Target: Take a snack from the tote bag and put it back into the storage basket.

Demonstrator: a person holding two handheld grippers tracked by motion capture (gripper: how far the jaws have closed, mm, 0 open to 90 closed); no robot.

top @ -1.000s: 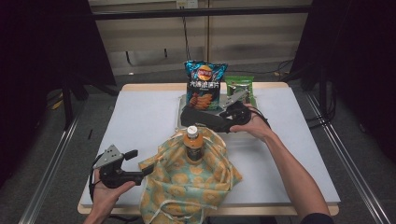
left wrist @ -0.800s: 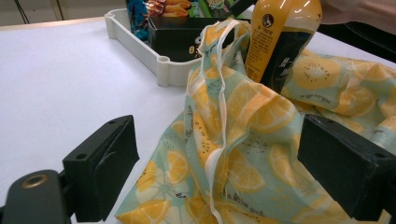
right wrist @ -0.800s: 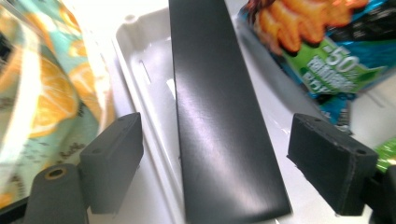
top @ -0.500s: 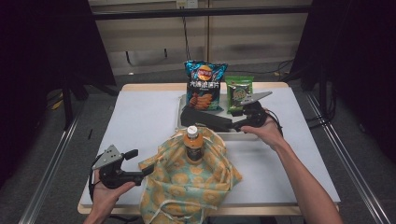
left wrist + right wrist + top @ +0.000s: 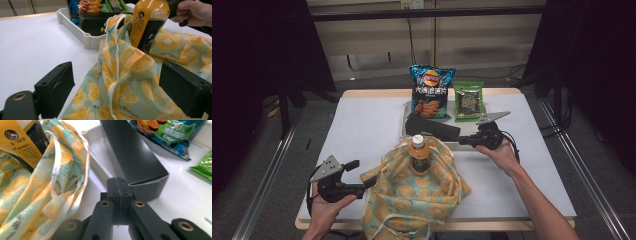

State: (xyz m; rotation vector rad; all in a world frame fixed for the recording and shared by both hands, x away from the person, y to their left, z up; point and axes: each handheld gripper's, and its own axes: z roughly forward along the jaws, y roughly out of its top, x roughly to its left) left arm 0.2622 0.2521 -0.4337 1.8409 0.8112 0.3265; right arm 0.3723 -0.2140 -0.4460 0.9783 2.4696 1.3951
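A yellow-and-teal lemon-print cloth bag [image 5: 417,200] lies crumpled at the table's front, and an orange-capped drink bottle [image 5: 419,156] stands upright in it. My left gripper [image 5: 361,174] is open at the bag's left edge. In the left gripper view its jaws [image 5: 117,77] stand wide with bag fabric [image 5: 125,82] lying between them, untouched. My right gripper [image 5: 462,141] has just been closing and is now shut on nothing. In the right gripper view its pads [image 5: 117,185] meet just before the corner of a long black box [image 5: 135,155].
The black box [image 5: 432,128] lies in a white tray [image 5: 404,125] behind the bag. A blue chips bag [image 5: 430,92] and a green snack packet [image 5: 469,100] sit at the back. White tabletop lies to the left and right.
My right gripper has pulled to the right, away from the bottle and bag, and its jaws have shut. The left gripper has stayed put.
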